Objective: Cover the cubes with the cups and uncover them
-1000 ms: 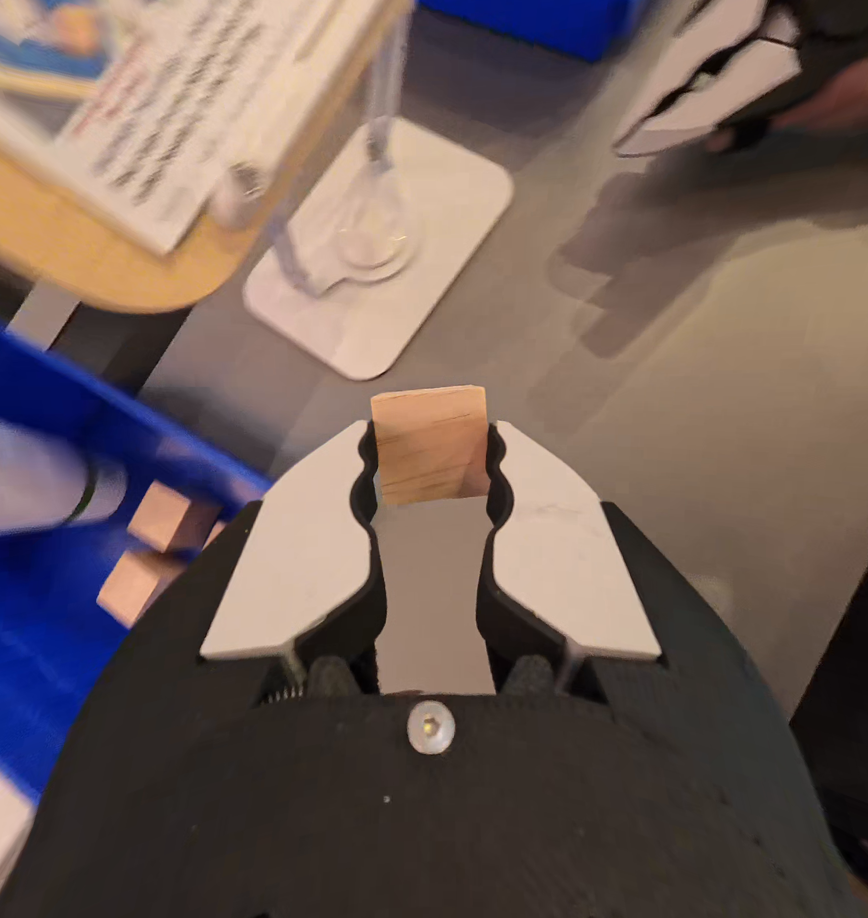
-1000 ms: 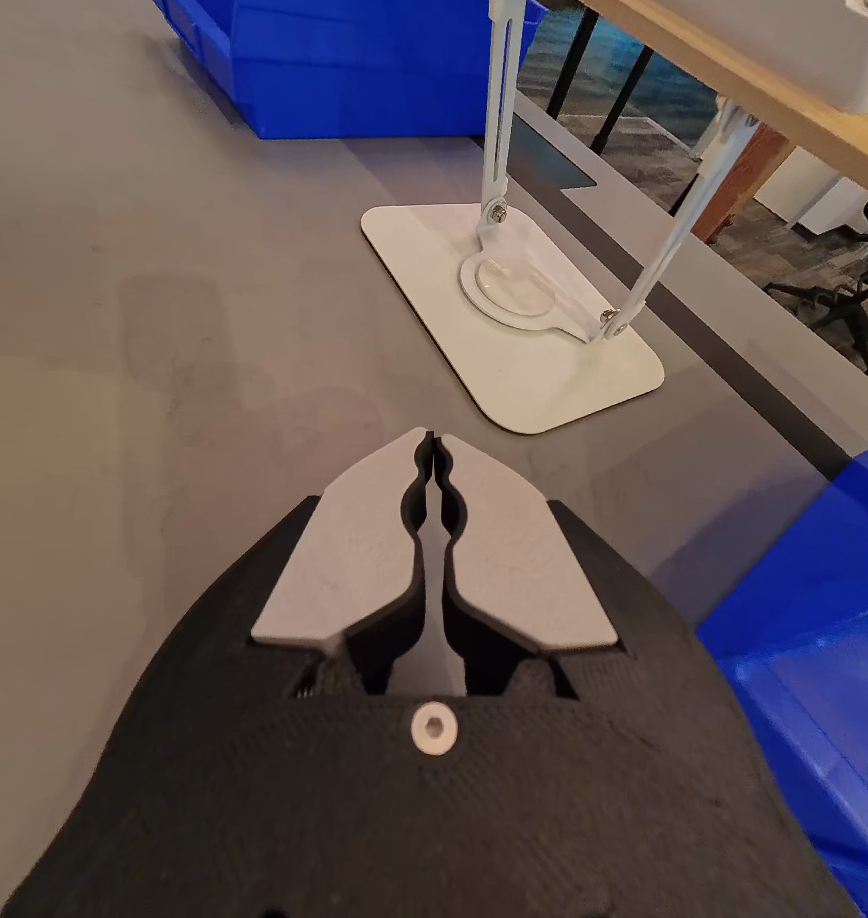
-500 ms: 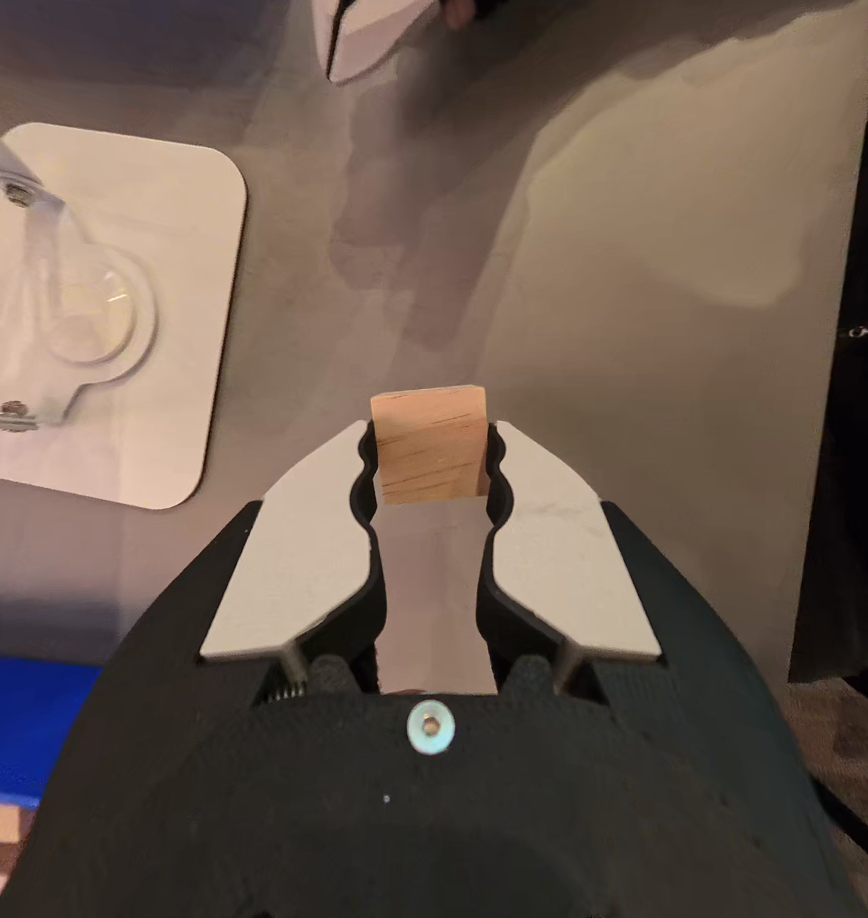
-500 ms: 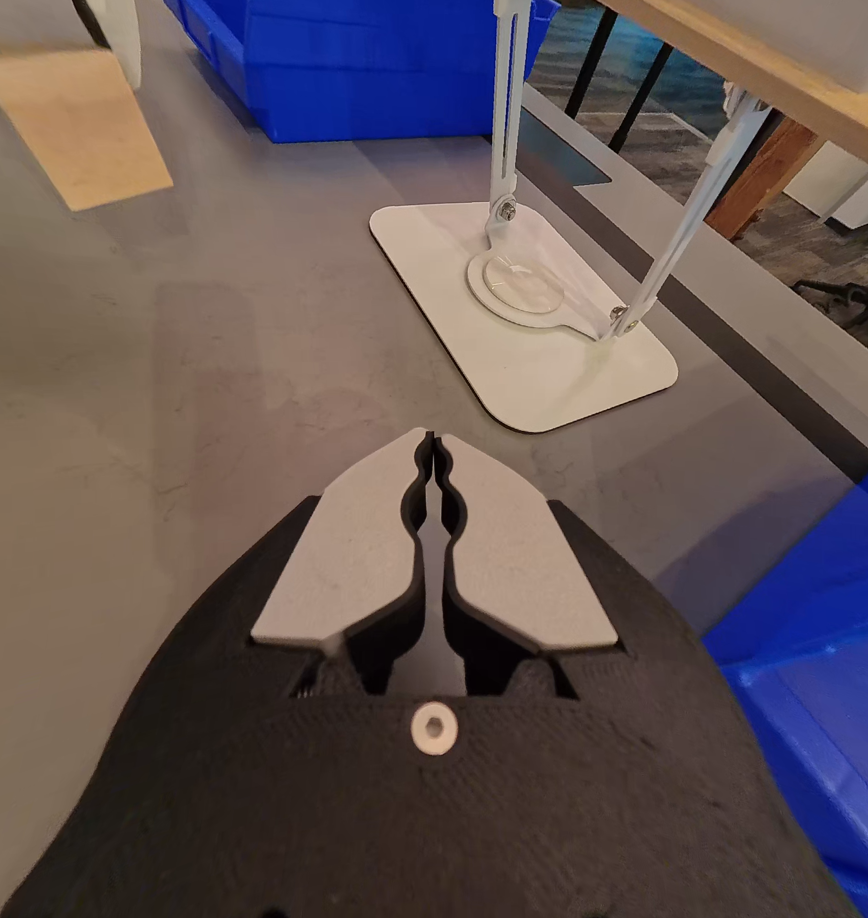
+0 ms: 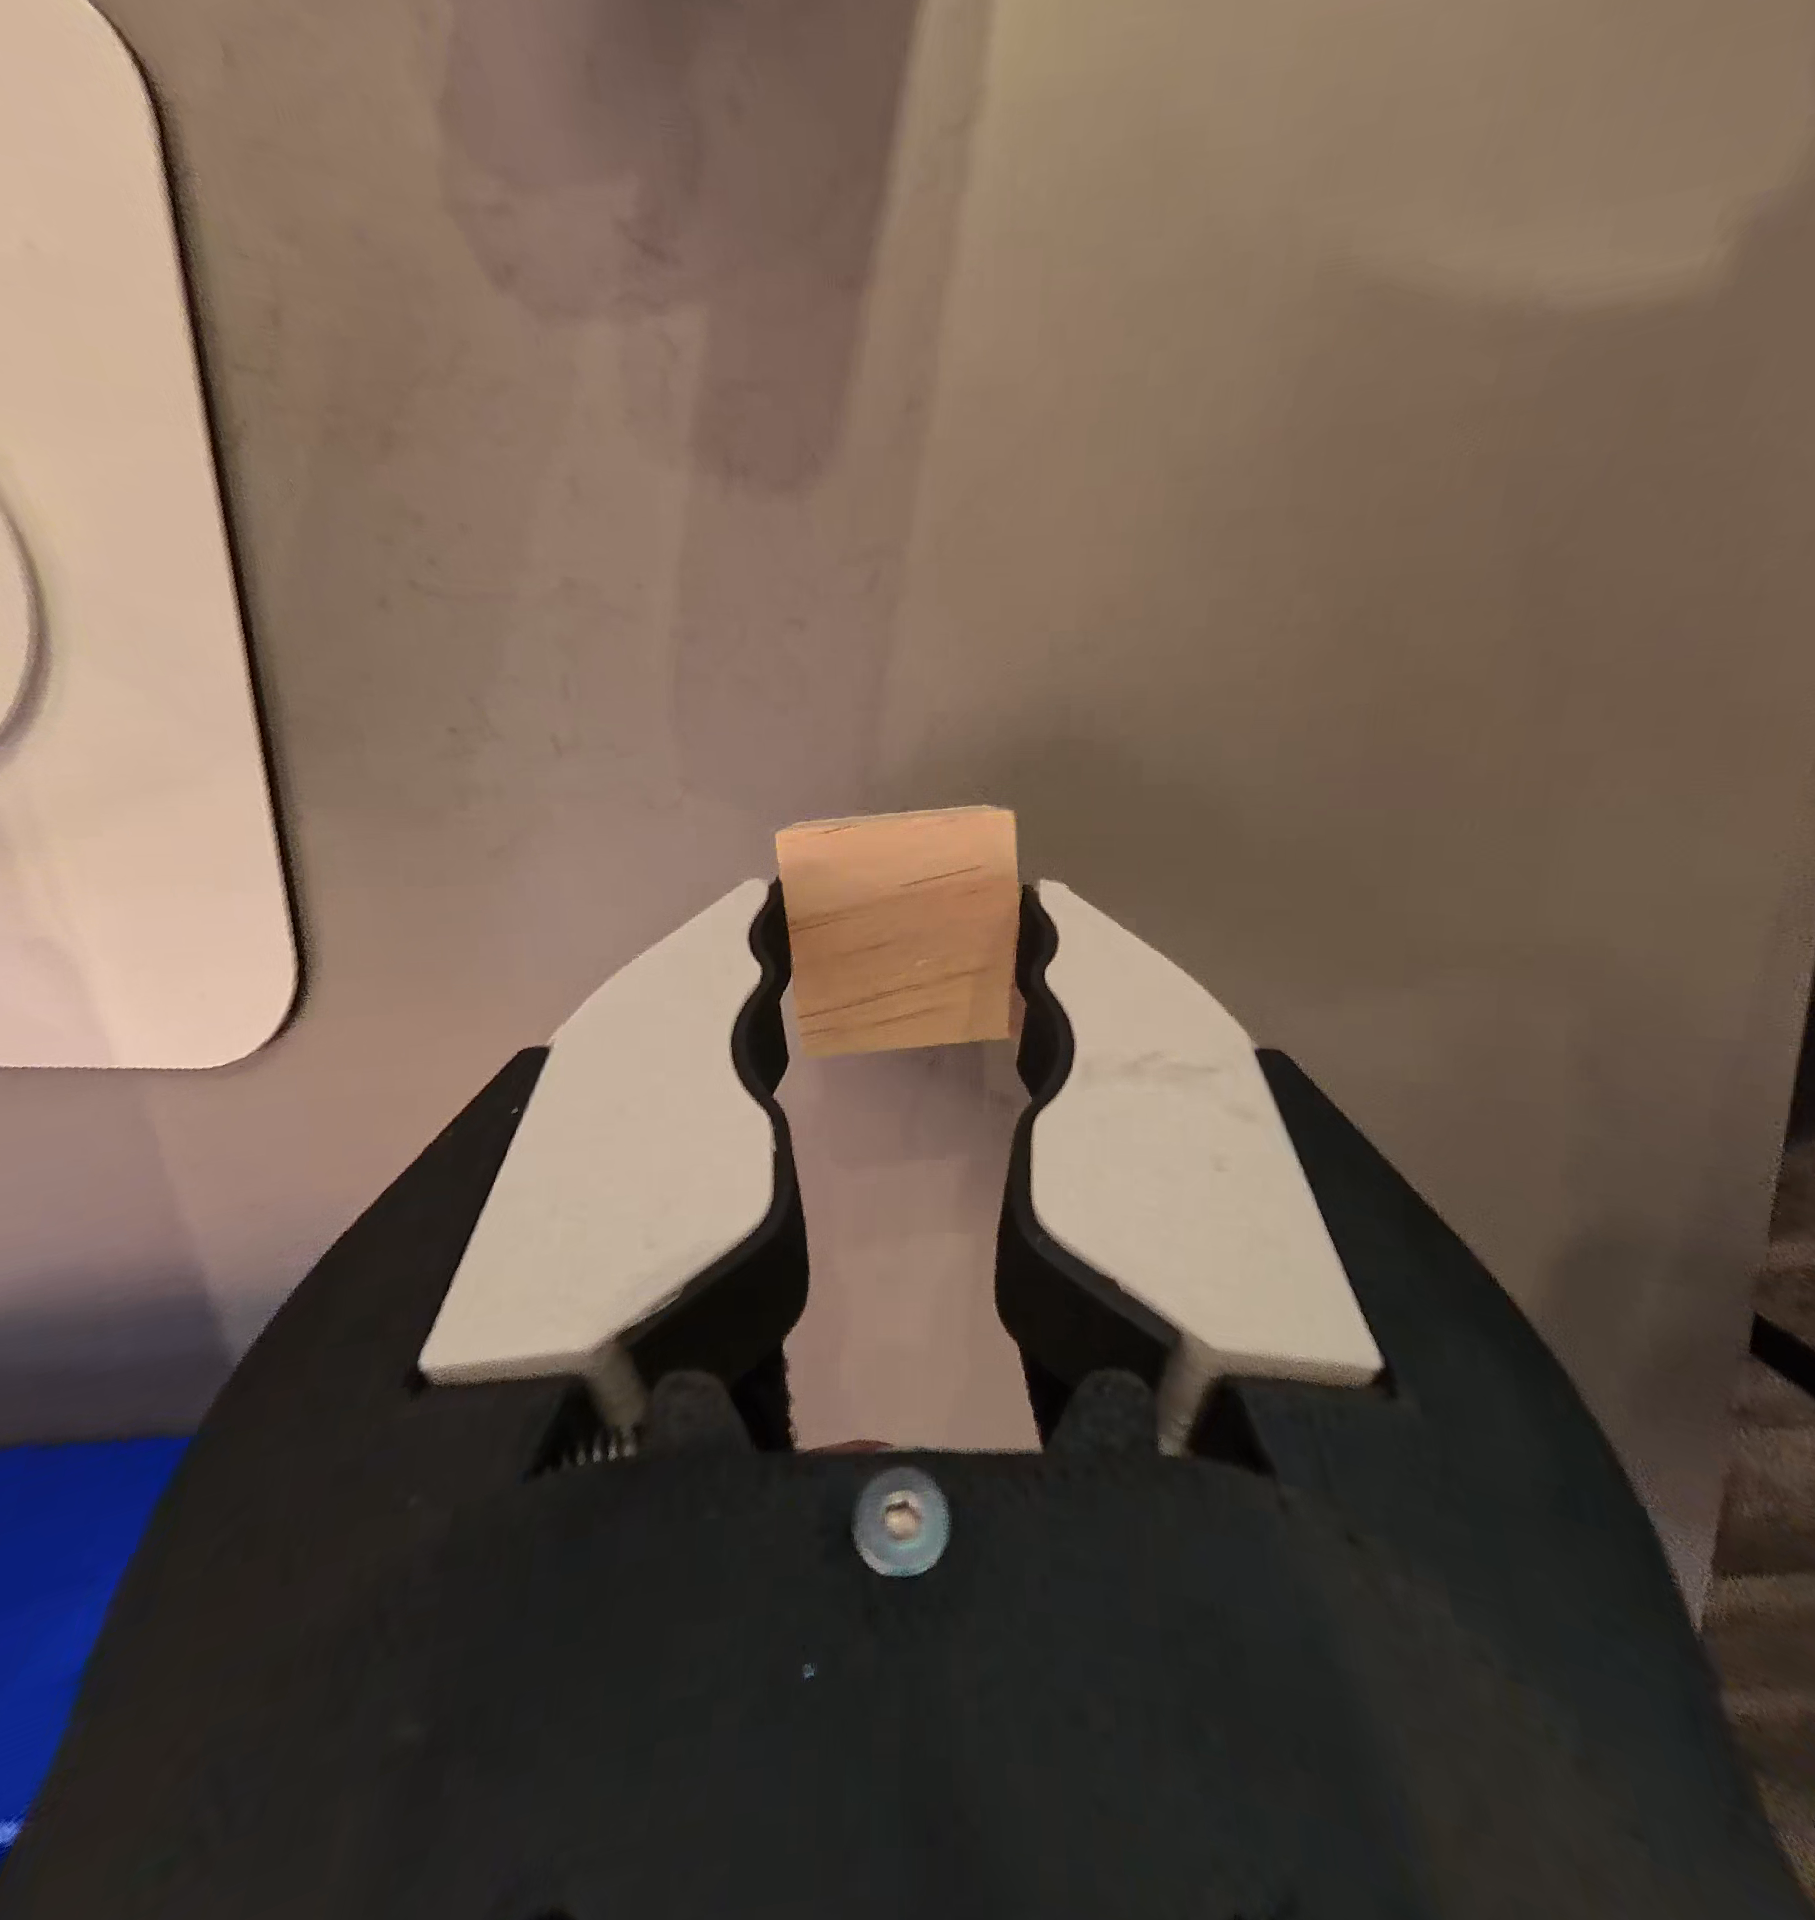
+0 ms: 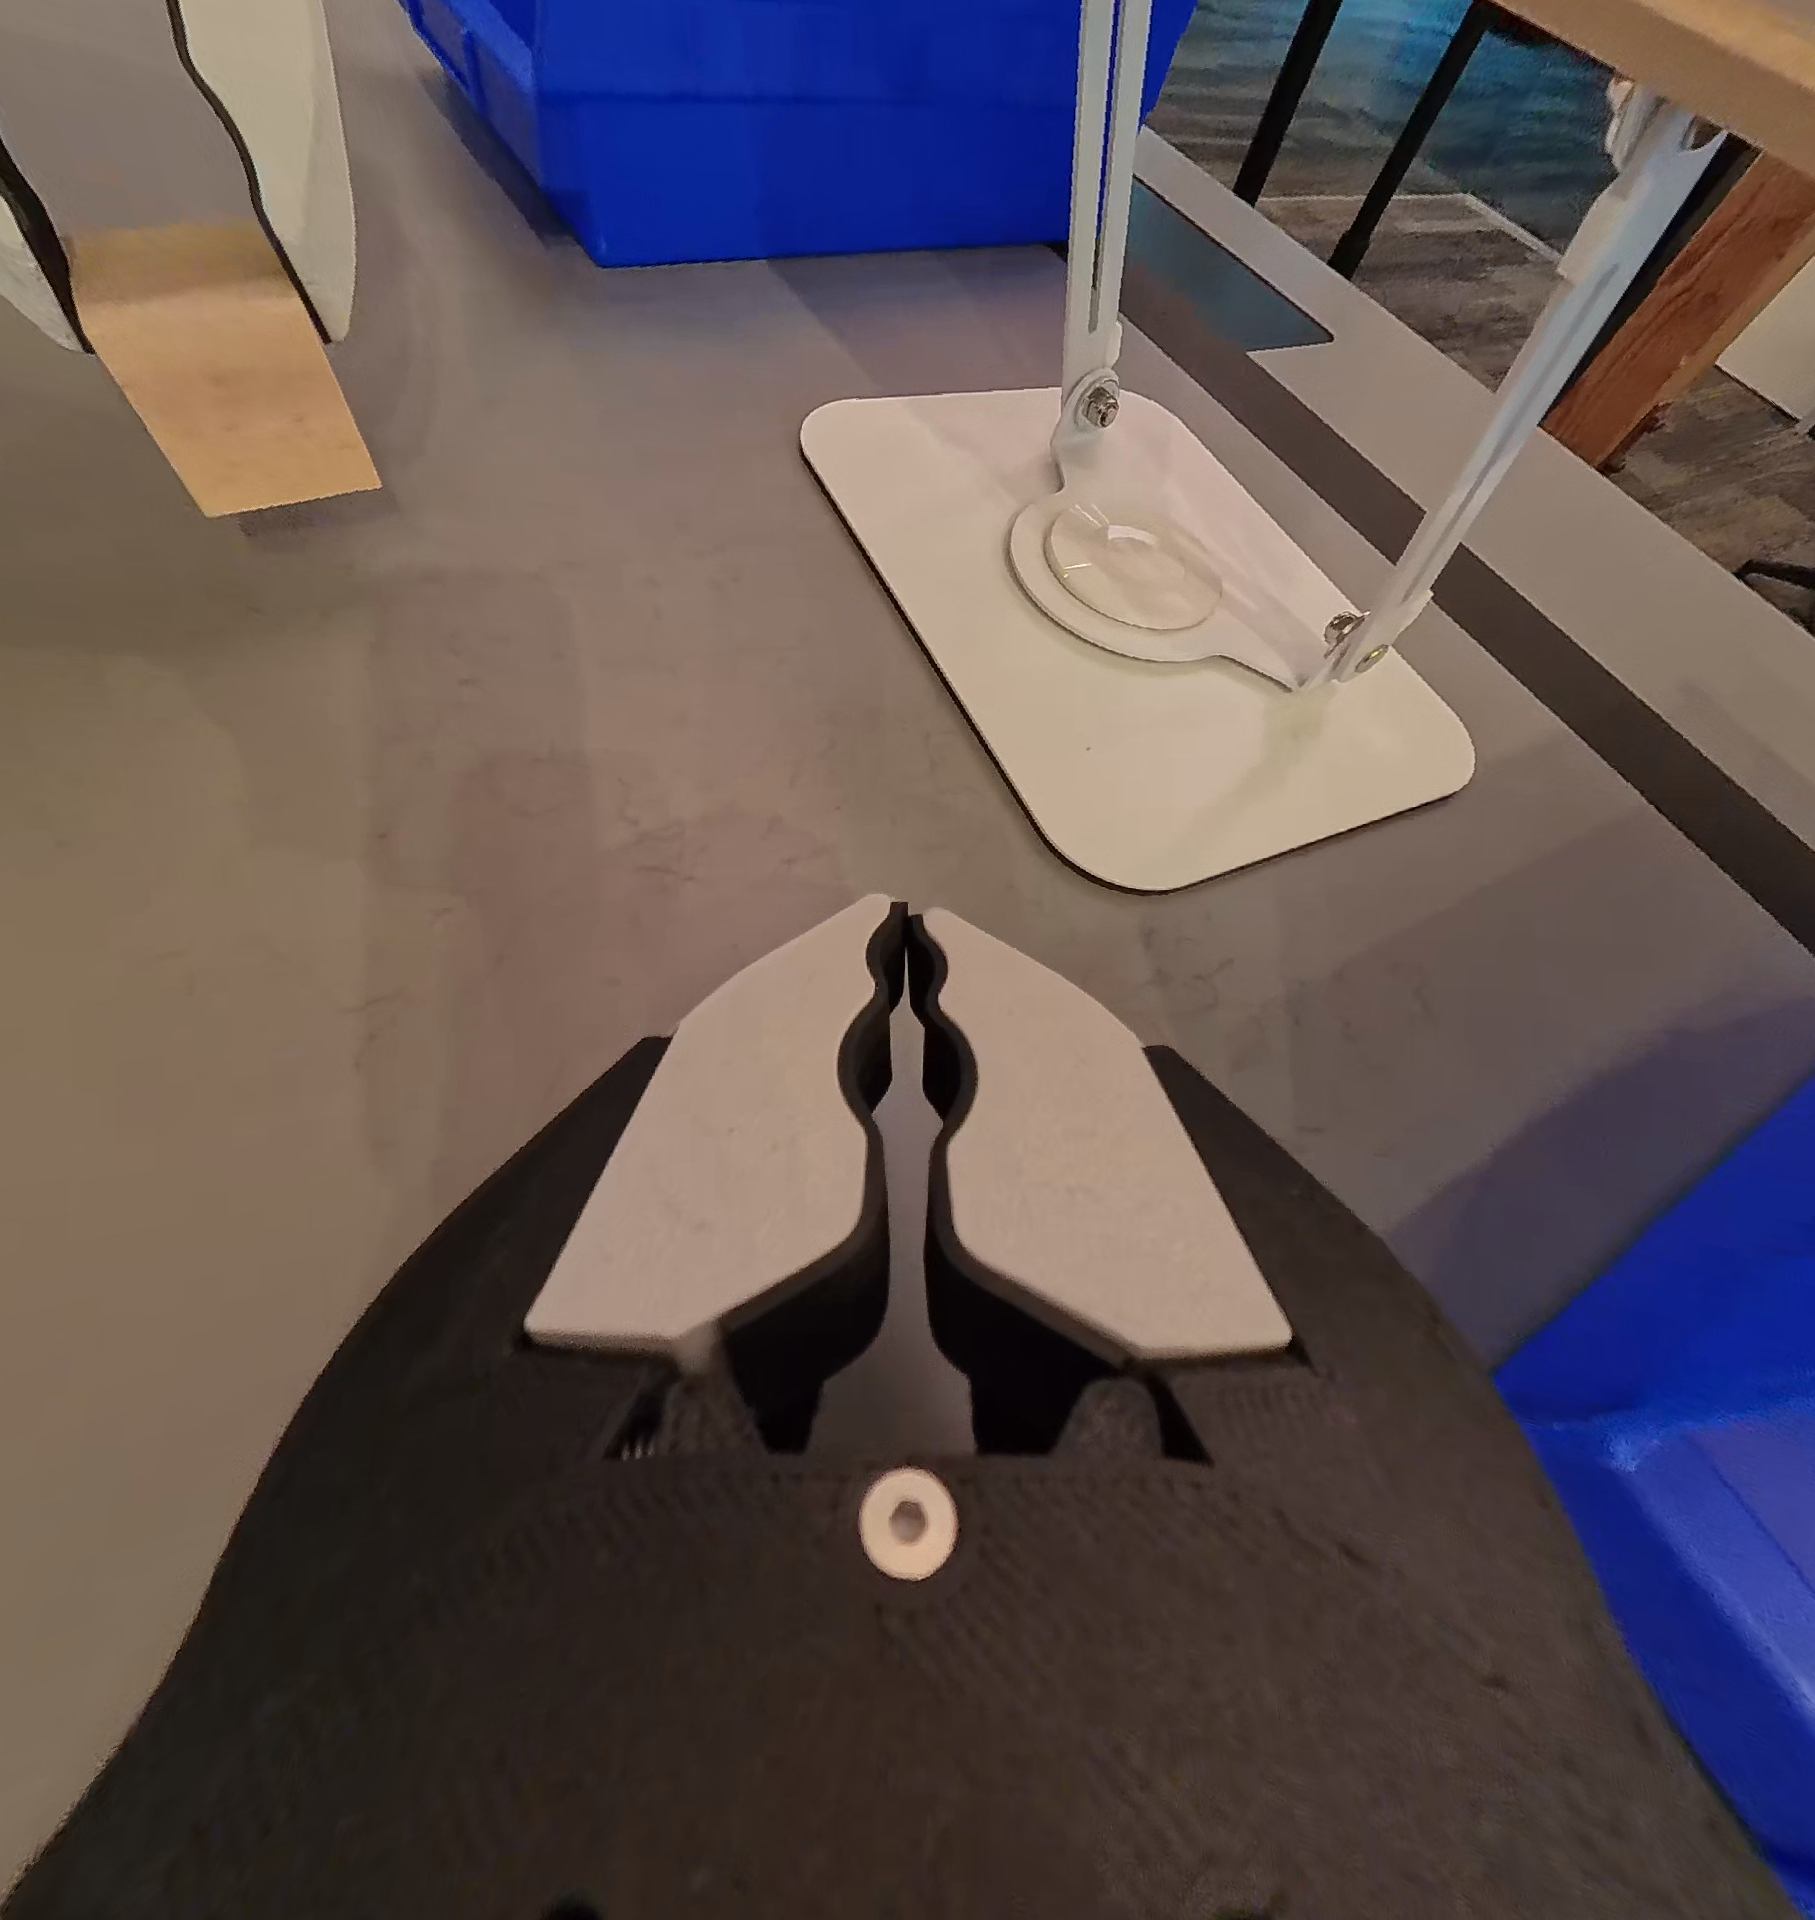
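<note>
While no cup shows in either view, the task appears to be at its opening step: a cube is being brought to the tabletop, and covering and uncovering are judged wholly left to do.

Left wrist view: the left gripper (image 5: 903,940) is closed on a wooden cube (image 5: 898,920), its two pale fingers (image 5: 664,1122) pressing the cube's opposite sides near the tips. The cube hangs over the grey tabletop (image 5: 1298,520), to the right of the white stand base (image 5: 82,623). A blue bin (image 5: 41,1558) edges in below that base.

Right wrist view: the right gripper (image 6: 903,925) holds nothing, its jaws drawn together until the tips nearly meet. It hovers just short of the white stand base (image 6: 1246,769). Left of the base, the left gripper (image 6: 176,208) shows with the wooden cube (image 6: 228,384) low over the tabletop; contact cannot be judged. Blue bins lie beyond the base (image 6: 778,135) and to its near right (image 6: 1692,1403).
</note>
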Demonstrator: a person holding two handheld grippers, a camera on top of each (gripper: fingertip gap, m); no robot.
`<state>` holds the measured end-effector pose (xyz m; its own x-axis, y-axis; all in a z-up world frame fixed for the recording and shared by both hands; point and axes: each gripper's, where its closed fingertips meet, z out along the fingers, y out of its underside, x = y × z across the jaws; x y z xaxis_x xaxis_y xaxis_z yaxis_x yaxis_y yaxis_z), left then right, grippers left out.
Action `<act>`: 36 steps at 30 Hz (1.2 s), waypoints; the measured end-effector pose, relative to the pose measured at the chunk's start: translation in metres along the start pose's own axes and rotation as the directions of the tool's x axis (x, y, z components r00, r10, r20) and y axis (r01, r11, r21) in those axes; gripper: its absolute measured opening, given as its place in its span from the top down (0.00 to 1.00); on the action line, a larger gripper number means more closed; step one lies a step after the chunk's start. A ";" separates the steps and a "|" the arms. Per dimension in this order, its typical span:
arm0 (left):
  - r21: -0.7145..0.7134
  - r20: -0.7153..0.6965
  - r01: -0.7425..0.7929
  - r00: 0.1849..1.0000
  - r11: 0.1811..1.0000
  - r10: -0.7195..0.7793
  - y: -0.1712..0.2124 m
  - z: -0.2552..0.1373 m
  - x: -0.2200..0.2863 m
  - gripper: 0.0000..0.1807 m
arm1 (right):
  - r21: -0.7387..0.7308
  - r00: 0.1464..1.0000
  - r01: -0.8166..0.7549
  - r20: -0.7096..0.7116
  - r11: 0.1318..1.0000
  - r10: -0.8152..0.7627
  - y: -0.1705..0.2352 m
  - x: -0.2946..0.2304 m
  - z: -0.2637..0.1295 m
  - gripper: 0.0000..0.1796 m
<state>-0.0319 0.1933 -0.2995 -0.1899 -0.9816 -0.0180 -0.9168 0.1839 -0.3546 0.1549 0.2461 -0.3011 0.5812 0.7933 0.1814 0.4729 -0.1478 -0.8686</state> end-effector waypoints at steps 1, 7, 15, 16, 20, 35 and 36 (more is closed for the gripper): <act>0.011 -0.023 -0.019 1.000 1.000 0.019 0.001 0.000 0.004 0.77 | -0.001 1.000 0.000 0.005 1.000 0.000 0.000 -0.001 0.001 1.00; 0.021 -0.037 -0.023 0.999 0.999 0.024 0.013 0.010 0.015 0.77 | -0.003 1.000 -0.003 0.012 1.000 0.003 0.001 -0.001 0.001 1.00; 0.062 -0.075 0.009 0.997 0.998 -0.004 0.016 0.018 0.024 0.77 | -0.009 1.000 -0.002 0.011 1.000 0.002 0.002 -0.001 0.002 1.00; 0.058 -0.076 0.010 0.997 0.998 -0.006 0.016 0.018 0.024 0.77 | -0.009 1.000 -0.001 0.012 1.000 0.001 0.002 -0.001 0.002 1.00; 0.050 -0.096 0.005 0.995 0.999 0.000 0.017 0.021 0.027 0.73 | -0.009 1.000 -0.003 0.013 1.000 0.003 0.002 -0.001 0.002 1.00; 0.184 0.200 0.082 0.973 0.980 -0.119 0.051 -0.094 -0.020 0.68 | -0.008 1.000 -0.001 0.015 1.000 0.001 0.002 -0.001 0.002 1.00; 0.183 0.249 0.098 0.958 0.978 -0.143 0.063 -0.106 -0.032 0.70 | -0.008 1.000 -0.001 0.015 1.000 0.001 0.002 -0.001 0.002 1.00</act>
<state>-0.1206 0.2413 -0.2218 0.0365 -0.9792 -0.1994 -0.8514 0.0741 -0.5193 0.1540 0.2461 -0.3040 0.5717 0.8019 0.1736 0.4777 -0.1533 -0.8651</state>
